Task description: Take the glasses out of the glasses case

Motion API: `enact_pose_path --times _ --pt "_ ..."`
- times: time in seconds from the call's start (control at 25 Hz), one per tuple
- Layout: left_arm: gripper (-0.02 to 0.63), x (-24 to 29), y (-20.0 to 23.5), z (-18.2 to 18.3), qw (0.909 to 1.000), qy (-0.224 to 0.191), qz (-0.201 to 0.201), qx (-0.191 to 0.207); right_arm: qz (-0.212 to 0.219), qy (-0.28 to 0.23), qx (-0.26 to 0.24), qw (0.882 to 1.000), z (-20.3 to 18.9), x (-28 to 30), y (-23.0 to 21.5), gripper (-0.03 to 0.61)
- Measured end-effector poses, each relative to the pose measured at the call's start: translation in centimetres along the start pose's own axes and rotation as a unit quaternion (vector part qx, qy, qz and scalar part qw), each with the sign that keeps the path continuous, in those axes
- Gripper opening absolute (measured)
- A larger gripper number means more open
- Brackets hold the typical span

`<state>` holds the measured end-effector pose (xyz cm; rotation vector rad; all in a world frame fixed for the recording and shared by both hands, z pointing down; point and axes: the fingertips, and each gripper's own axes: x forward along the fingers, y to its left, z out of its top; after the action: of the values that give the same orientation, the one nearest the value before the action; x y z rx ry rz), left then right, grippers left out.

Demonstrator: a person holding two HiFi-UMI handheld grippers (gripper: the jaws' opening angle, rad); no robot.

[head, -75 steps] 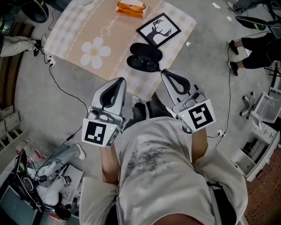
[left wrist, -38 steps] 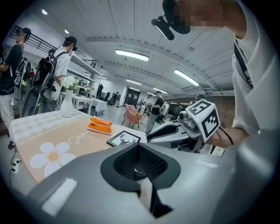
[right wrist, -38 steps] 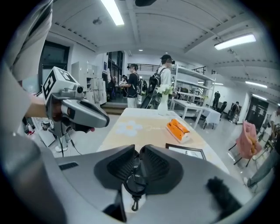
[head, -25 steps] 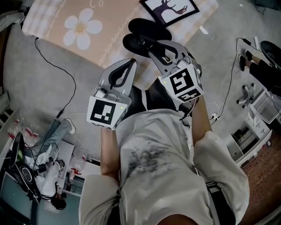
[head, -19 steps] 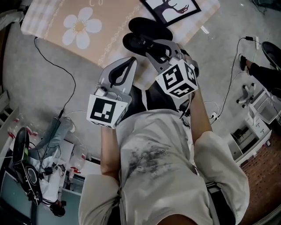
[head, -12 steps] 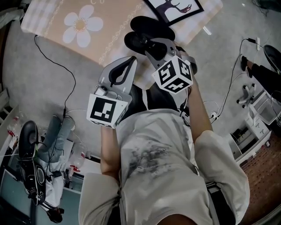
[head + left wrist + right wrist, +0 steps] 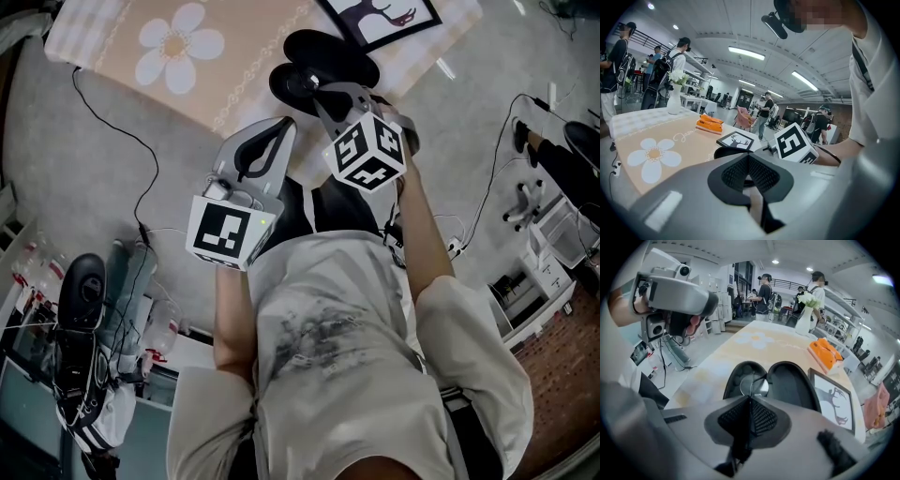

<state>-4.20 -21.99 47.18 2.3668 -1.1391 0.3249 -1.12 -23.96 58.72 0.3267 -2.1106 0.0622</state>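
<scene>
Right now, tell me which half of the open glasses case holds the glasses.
The left half in the right gripper view: the glasses lie in it; the right half beside the deer picture is bare.

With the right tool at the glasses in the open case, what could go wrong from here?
1. The right tool, whose jaws have just been closing, seems to pinch only a thin part of the glasses frame at its tips; they could slip or bend on lifting.
2. The case lies by the table edge and the left tool hangs clear of it; unheld, it may lift or slide off.
</scene>
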Motion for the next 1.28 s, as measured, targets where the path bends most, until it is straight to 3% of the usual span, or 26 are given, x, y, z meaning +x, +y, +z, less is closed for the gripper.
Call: enact_pose_path --times 0.56,1.28 --pt "0.005 -0.6 -0.2 -0.3 1.0 -0.002 0.008 -0.003 -0.01 -0.007 0.022 1.0 0.1 -0.3 -0.2 0.018" --pt "0.005 -2.0 -0.5 0.0 0.9998 -0.016 0.013 -0.003 -0.05 -0.036 0.015 0.998 1.8 -3.4 -0.7 0.018"
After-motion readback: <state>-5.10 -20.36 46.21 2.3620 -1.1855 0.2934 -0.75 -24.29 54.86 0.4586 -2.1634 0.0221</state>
